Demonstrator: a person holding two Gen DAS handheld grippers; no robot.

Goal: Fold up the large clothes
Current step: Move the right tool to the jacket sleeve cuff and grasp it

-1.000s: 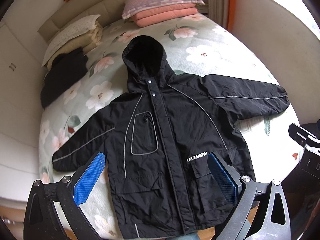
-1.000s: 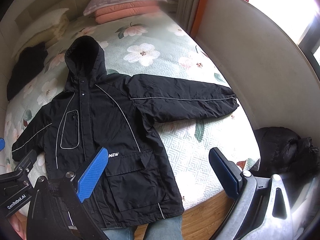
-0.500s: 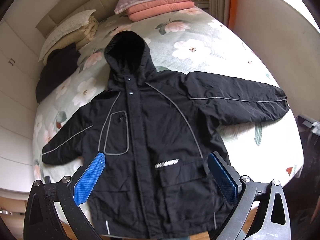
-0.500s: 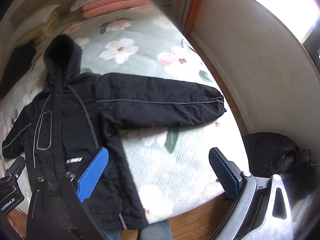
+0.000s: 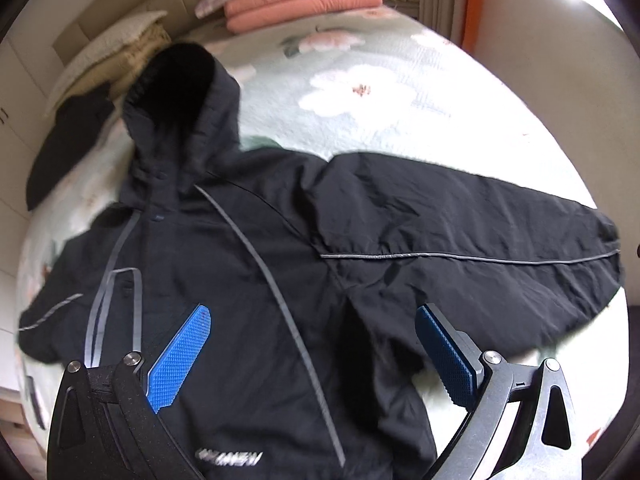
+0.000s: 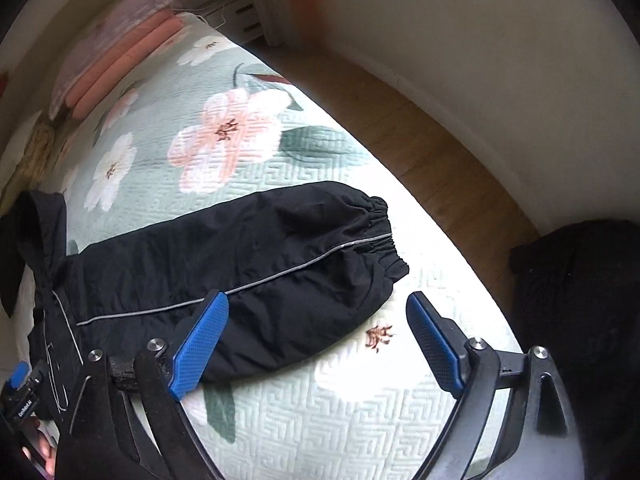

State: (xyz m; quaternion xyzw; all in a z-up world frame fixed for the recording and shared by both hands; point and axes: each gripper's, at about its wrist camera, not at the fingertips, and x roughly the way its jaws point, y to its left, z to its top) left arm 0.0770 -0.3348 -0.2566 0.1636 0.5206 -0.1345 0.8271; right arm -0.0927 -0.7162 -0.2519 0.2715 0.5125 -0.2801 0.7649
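Note:
A black hooded jacket point(image 5: 248, 280) with grey piping lies flat, front up, on the floral bed. Its hood point(image 5: 176, 92) points to the headboard. Its right sleeve point(image 6: 256, 264) stretches out toward the bed's right edge and ends in an elastic cuff point(image 6: 384, 232). My left gripper point(image 5: 316, 352) is open and empty, low over the jacket's chest near the right armpit. My right gripper point(image 6: 320, 340) is open and empty, low over the sleeve's lower edge near the cuff. The jacket's hem is out of view.
Pink and lilac pillows point(image 5: 296, 0) are stacked at the headboard. A dark folded garment point(image 5: 68, 136) lies at the bed's far left. A wooden floor strip point(image 6: 420, 136) and wall run along the bed's right side. A black bundle point(image 6: 580, 304) lies on the floor there.
Both grippers have moved forward, right and down toward the jacket. The left now hovers over the chest, the right over the right sleeve near the cuff. The jacket has not moved.

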